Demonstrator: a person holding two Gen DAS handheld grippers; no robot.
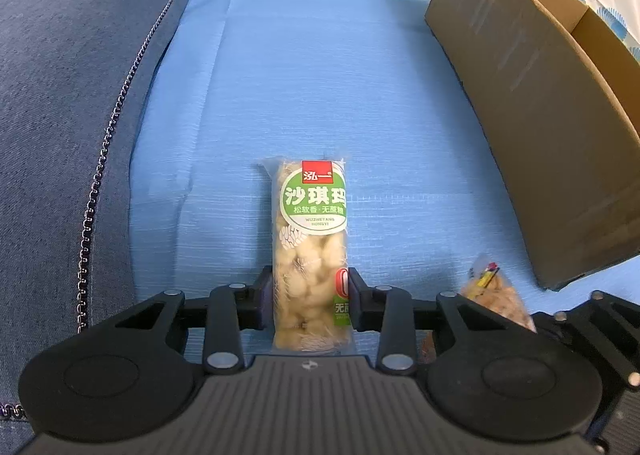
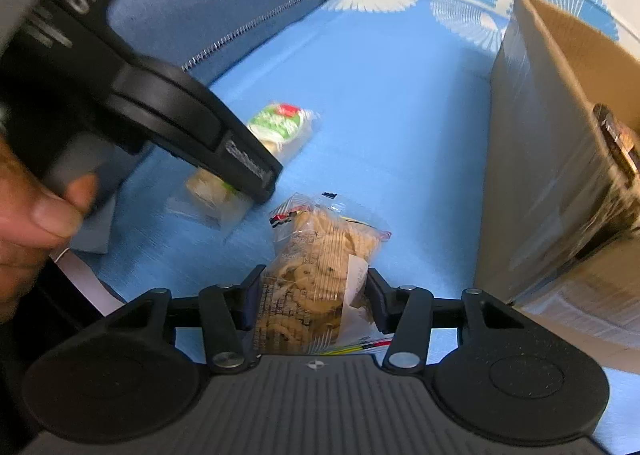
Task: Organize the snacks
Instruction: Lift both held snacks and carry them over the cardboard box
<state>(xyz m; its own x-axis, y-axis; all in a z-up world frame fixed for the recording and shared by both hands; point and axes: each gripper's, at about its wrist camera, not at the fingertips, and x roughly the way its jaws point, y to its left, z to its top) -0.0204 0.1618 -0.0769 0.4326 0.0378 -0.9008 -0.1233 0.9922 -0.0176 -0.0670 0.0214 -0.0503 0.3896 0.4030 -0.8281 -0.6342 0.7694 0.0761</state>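
A clear sachima pack [image 1: 310, 239] with a green label lies lengthwise on the blue cloth. My left gripper [image 1: 310, 287] is shut on its near half, a pad pressing each side. In the right wrist view the same pack [image 2: 282, 125] shows under the left gripper's black finger [image 2: 248, 171]. A clear bag of cookies [image 2: 320, 255] sits between the pads of my right gripper [image 2: 314, 291], which is shut on it; both pads touch its sides. The cookie bag [image 1: 496, 295] also peeks in at the lower right of the left wrist view.
An open cardboard box [image 1: 540, 115] stands to the right, its wall [image 2: 552, 159] close beside the right gripper, with a dark packet [image 2: 618, 147] at its rim. A blue denim cushion [image 1: 72, 95] borders the left. A person's hand [image 2: 32, 223] holds the left gripper.
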